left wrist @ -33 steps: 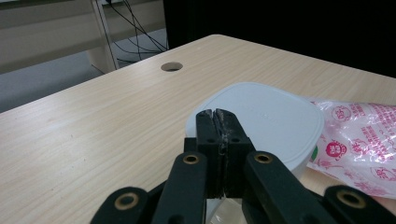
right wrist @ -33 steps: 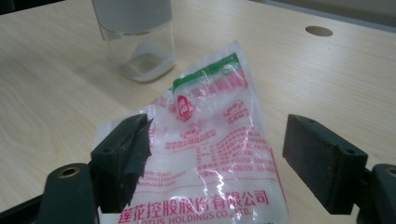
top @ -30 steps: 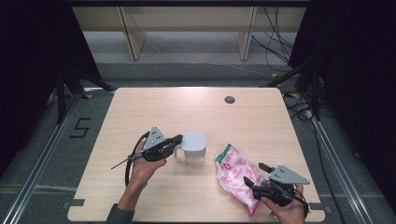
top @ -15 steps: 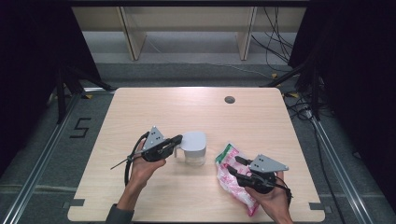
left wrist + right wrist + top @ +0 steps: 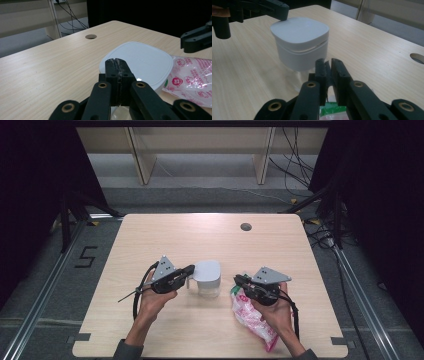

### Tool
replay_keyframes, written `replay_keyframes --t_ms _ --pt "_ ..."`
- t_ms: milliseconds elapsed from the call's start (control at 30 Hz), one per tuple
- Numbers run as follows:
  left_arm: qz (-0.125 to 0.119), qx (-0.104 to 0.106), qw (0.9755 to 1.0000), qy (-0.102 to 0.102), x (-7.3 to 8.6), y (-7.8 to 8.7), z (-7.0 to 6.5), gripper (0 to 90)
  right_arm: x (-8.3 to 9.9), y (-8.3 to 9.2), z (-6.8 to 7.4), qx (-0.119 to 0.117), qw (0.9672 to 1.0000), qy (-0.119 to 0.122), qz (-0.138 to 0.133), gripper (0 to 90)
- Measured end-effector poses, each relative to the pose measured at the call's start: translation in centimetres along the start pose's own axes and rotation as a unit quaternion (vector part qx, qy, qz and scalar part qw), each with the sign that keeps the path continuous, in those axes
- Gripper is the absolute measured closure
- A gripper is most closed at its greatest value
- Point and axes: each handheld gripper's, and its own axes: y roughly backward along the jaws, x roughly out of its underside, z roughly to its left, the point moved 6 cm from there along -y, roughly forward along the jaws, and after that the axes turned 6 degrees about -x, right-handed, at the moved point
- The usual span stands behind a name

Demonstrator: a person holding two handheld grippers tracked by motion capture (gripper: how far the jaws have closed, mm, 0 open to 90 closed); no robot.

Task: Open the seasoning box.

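A white lidded container stands at the middle of the table. My left gripper is shut, and its tips touch the lid's left edge; the lid lies just beyond them. A pink and white snack bag lies to the container's right, its green top under my right gripper. The right gripper's jaws have just been closing and now stand together, pointing at the container a little short of it. I see nothing clearly held between them.
The wooden table has a round cable hole at the far right. Shelving legs and loose cables lie on the floor beyond the far edge. Bare wood stretches behind the container and to the left.
The right gripper moved left and slightly up from the table's right front, over the bag toward the container, and its jaws closed. The left gripper and container stayed put.
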Motion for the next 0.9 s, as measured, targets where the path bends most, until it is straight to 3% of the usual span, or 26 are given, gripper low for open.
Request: replay_keyframes --t_ms 267,300,400,467,567,767,800,900 --pt "-0.001 0.000 1.0000 0.006 0.1 0.1 0.2 88.1 -0.1 -1.5 -0.3 -0.004 0.9998 0.002 0.019 90.0" --pt "-0.001 -0.001 1.0000 0.005 0.1 0.1 0.2 88.0 -0.2 -1.7 -0.3 -0.002 0.9998 0.012 0.016 90.0" --pt "-0.001 0.002 1.0000 0.003 0.1 0.1 0.1 88.0 -0.4 -2.1 0.3 -0.004 0.9998 0.008 0.019 90.0" --pt "-0.003 0.003 1.0000 0.004 0.1 0.1 0.2 88.0 -0.4 -2.5 0.4 -0.011 0.9992 0.026 0.028 90.0" --pt "-0.002 0.003 1.0000 0.005 0.2 0.2 0.2 88.1 -0.4 -2.8 0.5 -0.011 0.9995 0.017 0.026 90.0" --pt "0.003 -0.002 0.9999 0.011 0.3 0.3 0.5 88.0 -0.5 -3.4 0.8 -0.025 0.9989 0.029 0.028 90.0" --pt "0.001 -0.001 0.9999 0.011 0.4 0.2 0.6 88.0 -0.5 -3.4 1.0 -0.023 0.9991 0.018 0.031 90.0" --pt "0.004 -0.004 0.9999 0.016 0.5 0.2 0.9 87.8 -0.9 -3.6 1.1 -0.023 0.9989 0.030 0.026 90.0"
